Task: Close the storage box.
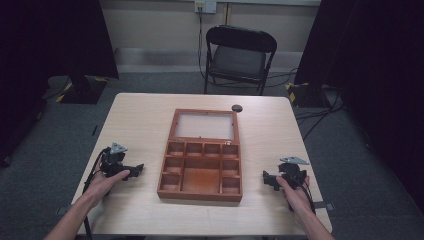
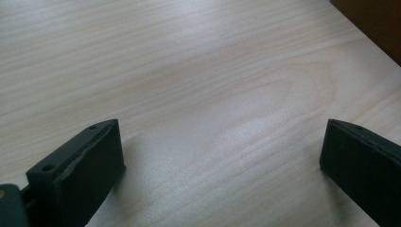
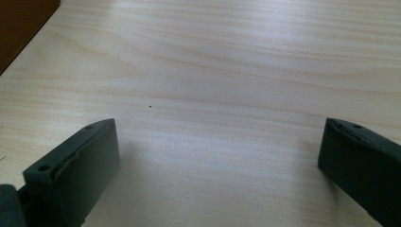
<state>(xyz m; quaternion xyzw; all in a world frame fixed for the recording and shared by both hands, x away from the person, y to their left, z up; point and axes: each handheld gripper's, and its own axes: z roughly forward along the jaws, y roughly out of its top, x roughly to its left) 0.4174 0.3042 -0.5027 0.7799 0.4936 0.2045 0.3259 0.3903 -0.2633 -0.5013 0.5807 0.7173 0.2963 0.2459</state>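
Box [image 1: 201,172]: laid open at the surface's [image 1: 140,120] middle, nearer the front edge. Left tongs [image 1: 136,171] and right tongs [image 1: 267,180]: held spread and empty, flanking it near the front corners.

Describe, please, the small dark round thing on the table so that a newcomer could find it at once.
Start at the light wooden table and find the brown wooden box lying open at its middle, its glass-paned lid folded back toward the chair. Just beyond the lid's far right corner lies the small dark disc, the one loose item on the tabletop besides the box.
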